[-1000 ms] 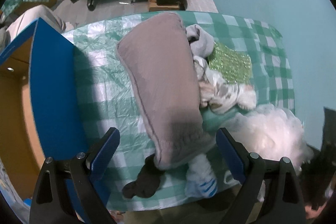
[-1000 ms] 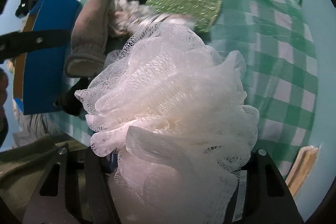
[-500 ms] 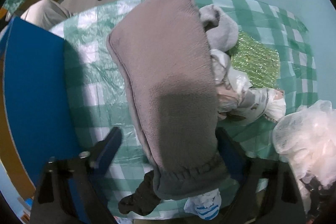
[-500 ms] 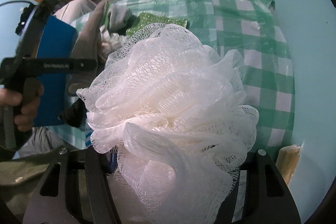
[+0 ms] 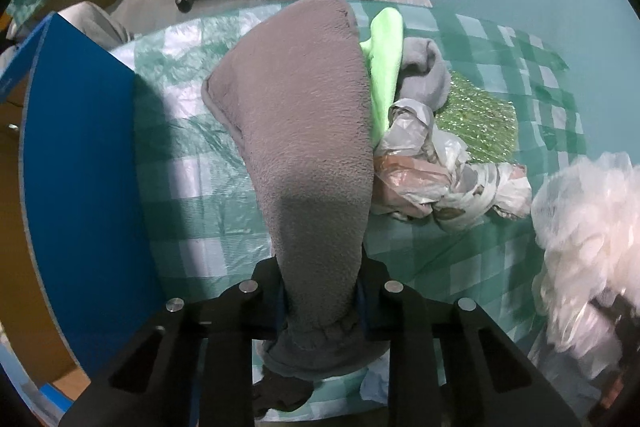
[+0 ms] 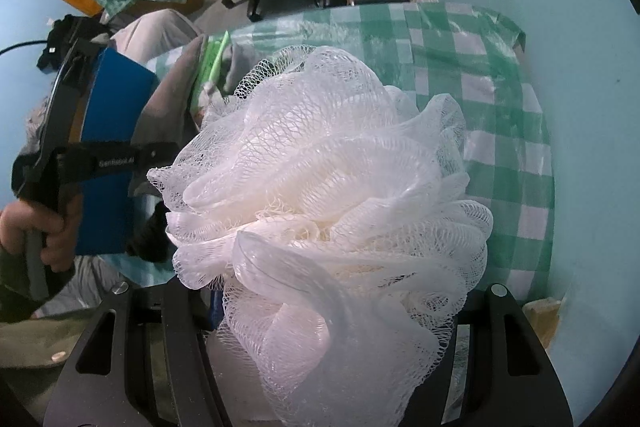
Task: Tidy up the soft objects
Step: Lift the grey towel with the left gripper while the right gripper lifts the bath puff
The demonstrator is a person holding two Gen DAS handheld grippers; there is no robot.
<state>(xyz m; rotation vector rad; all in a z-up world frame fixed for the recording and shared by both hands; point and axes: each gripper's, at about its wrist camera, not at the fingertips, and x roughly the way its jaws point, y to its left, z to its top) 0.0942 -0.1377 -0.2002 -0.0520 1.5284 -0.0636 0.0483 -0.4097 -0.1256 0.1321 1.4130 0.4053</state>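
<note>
- Your left gripper (image 5: 320,301) has the cuff end of the grey fleece sock (image 5: 308,131) between its jaws; the jaws are closing, and the blue pads press the fabric on both sides.
- The sock runs from the gripper up toward the far edge of the checked tablecloth (image 5: 200,187), with its toe at the far end.
- Just right of the sock: a light green cloth (image 5: 386,67), touching its edge.
- Right of the green cloth: a second grey fleece piece (image 5: 426,71), bunched.
- Right of the sock's middle: a crumpled plastic bag (image 5: 444,175), touching the sock's edge.
- Beyond the bag, further right of the sock: a glittery green sponge (image 5: 480,123) lying flat on the cloth.
- Under the cuff, at the near edge: a dark sock (image 5: 280,393) and a white piece with blue stripes (image 5: 376,383), both partly hidden.
- Left of the sock: the blue wall of a box (image 5: 80,187), standing at the table's side.
- Your right gripper (image 6: 320,327) is clamped on the white mesh bath pouf (image 6: 320,195), jaws about half apart with the mesh filling the gap. The pouf is off the table, well right of the sock.
- In the right wrist view, your hand (image 6: 36,231) grips the left gripper's handle.
</note>
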